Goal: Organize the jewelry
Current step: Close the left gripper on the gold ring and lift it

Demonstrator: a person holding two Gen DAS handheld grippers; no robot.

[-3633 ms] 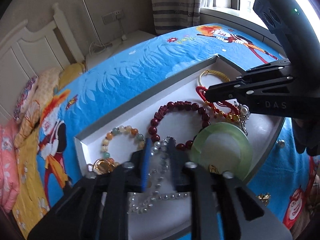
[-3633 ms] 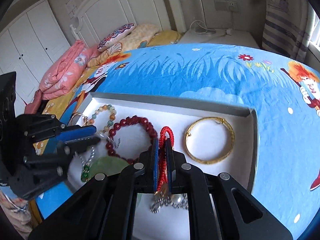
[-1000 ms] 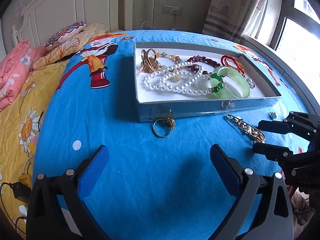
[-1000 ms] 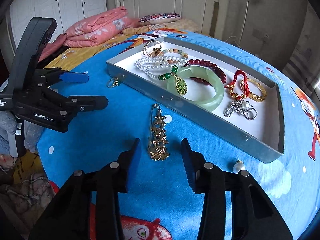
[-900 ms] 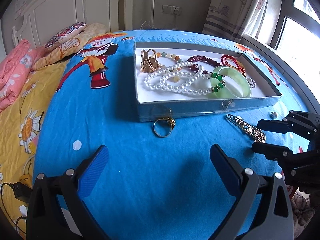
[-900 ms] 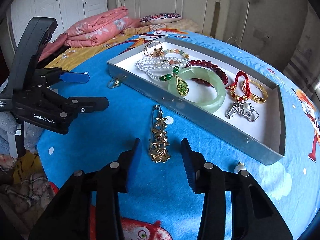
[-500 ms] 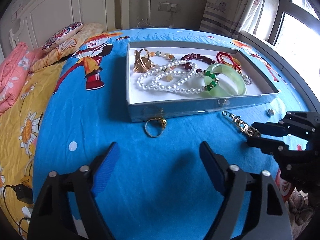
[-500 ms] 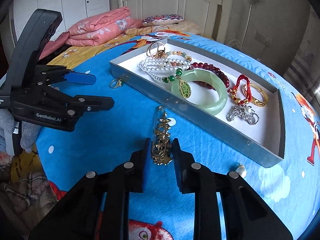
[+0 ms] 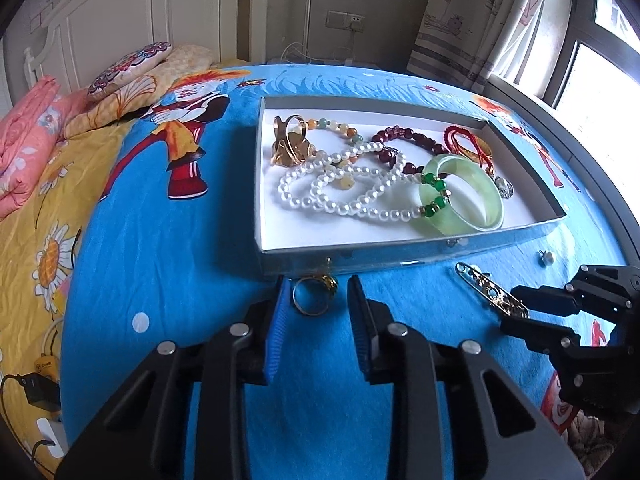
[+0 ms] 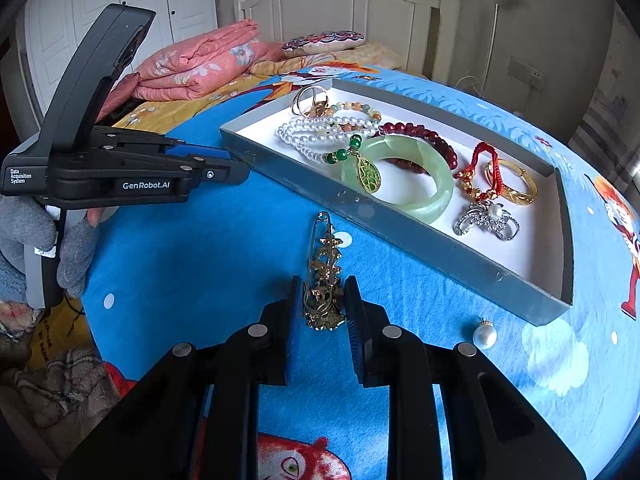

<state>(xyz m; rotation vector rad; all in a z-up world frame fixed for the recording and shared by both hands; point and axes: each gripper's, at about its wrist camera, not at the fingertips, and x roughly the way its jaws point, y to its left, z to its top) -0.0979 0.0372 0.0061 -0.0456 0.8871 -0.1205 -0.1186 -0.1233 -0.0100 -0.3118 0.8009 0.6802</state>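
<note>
Two grippers are down on the blue cartoon bedspread [image 9: 168, 248], each straddling a loose piece near the grey tray [image 9: 400, 254]. Lower middle of the left wrist view, the left gripper [image 9: 316, 292] has its fingers partly open around a gold ring [image 9: 314, 298] lying just in front of the tray wall, pads close on both sides but not pinching it as far as I can see. Lower middle of the right wrist view, the right gripper [image 10: 322, 300] is narrowed around the near end of a gold brooch pin [image 10: 325, 272], pads right beside it, can't tell if they actually touch. Tray itself holds a pearl necklace [image 9: 344, 192], a jade bangle [image 10: 404, 178] and a red cord bracelet [image 10: 478, 170]. Lone pearl earring [image 10: 485, 335] sits on the cloth at lower right of the right view, outside the tray
</note>
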